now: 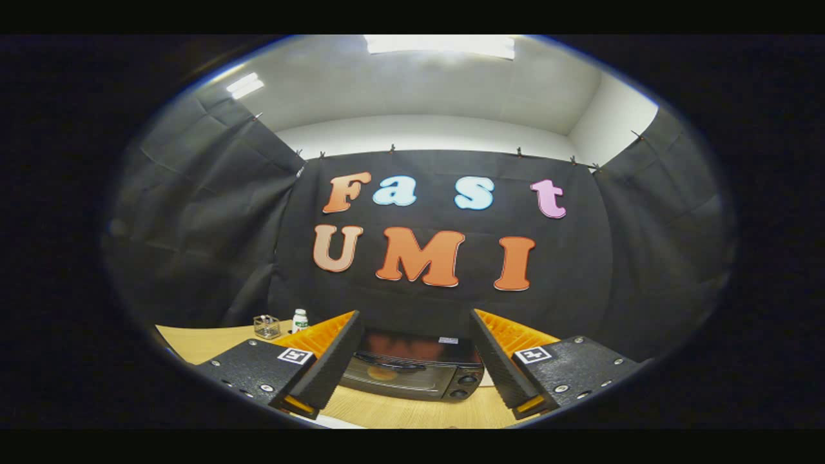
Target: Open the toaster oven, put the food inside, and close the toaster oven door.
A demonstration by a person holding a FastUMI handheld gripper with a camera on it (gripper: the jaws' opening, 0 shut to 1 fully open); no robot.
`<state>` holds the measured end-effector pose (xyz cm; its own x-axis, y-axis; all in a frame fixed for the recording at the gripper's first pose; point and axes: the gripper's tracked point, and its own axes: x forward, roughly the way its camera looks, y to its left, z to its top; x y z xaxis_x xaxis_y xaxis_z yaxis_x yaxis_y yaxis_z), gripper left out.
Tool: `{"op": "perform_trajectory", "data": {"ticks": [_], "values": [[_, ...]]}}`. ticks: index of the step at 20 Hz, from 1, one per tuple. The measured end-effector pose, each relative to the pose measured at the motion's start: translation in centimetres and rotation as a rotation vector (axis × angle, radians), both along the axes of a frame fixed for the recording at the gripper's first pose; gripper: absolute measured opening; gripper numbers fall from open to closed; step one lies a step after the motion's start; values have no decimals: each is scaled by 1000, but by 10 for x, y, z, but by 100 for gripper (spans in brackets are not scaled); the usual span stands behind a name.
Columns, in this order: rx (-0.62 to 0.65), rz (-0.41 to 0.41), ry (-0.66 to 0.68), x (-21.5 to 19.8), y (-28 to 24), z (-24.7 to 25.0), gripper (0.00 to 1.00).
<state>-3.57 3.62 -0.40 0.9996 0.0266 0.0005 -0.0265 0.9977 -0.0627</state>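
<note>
Gripper view | hand-held gripper [416, 361] spread wide, pinching nothing | toaster oven [412, 374] on bench [399, 412] between and beyond fingers, door shut, something orange behind glass | likely heavy, rigid; slick glass; take door by handle [390, 363].

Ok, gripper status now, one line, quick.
Gripper: open, fingers spread wide and holding nothing; the toaster oven sits on the table beyond them, door shut.
</note>
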Motion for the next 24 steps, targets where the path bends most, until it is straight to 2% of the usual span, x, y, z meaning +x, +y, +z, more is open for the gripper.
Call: {"op": "perform_trajectory", "data": {"ticks": [8,13,24], "values": [[34,-14,-32,-37,-13,37,98],[50,-12,-25,-52,-7,43,98],[85,2,-31,-60,-5,51,98]]}}
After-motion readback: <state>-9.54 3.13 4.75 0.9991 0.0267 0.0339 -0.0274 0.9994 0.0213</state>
